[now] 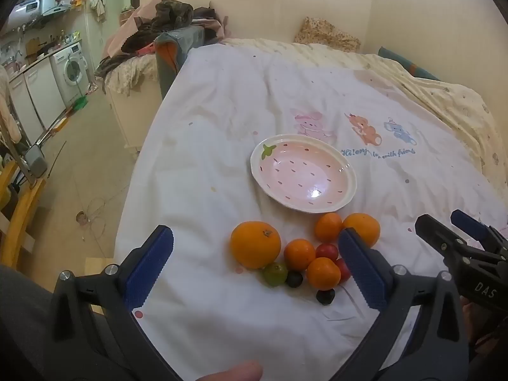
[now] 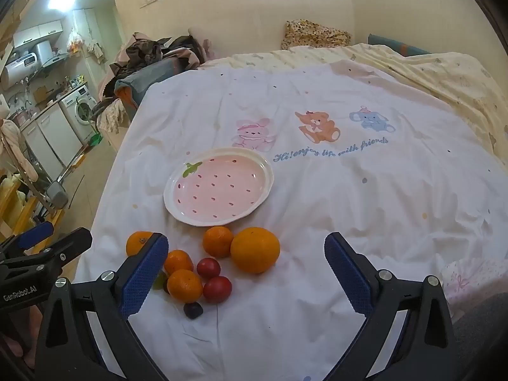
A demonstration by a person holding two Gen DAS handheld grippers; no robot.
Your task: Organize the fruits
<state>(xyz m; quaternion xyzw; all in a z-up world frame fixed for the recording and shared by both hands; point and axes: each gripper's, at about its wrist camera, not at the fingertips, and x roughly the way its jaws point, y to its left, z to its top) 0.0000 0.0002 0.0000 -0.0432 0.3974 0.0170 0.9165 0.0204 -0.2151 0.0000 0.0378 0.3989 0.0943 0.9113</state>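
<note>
A pink strawberry-pattern plate (image 1: 346,187) lies empty on the white bedspread; it also shows in the right wrist view (image 2: 263,187). In front of it lies a cluster of fruit: a large orange (image 1: 255,243), several small oranges (image 1: 299,253), red plums (image 1: 327,250), a green grape (image 1: 275,273) and dark grapes (image 1: 325,296). In the right wrist view the big orange (image 2: 255,249), small oranges (image 2: 184,285) and red plums (image 2: 217,289) lie between the fingers. My left gripper (image 1: 255,266) is open above the fruit. My right gripper (image 2: 246,270) is open and empty.
The white bedspread (image 1: 222,127) with cartoon animals covers the bed. A cream quilt (image 1: 444,101) lies at the far right. A pile of clothes (image 1: 165,25) sits beyond the bed's left corner. The floor and kitchen units (image 1: 63,73) lie to the left.
</note>
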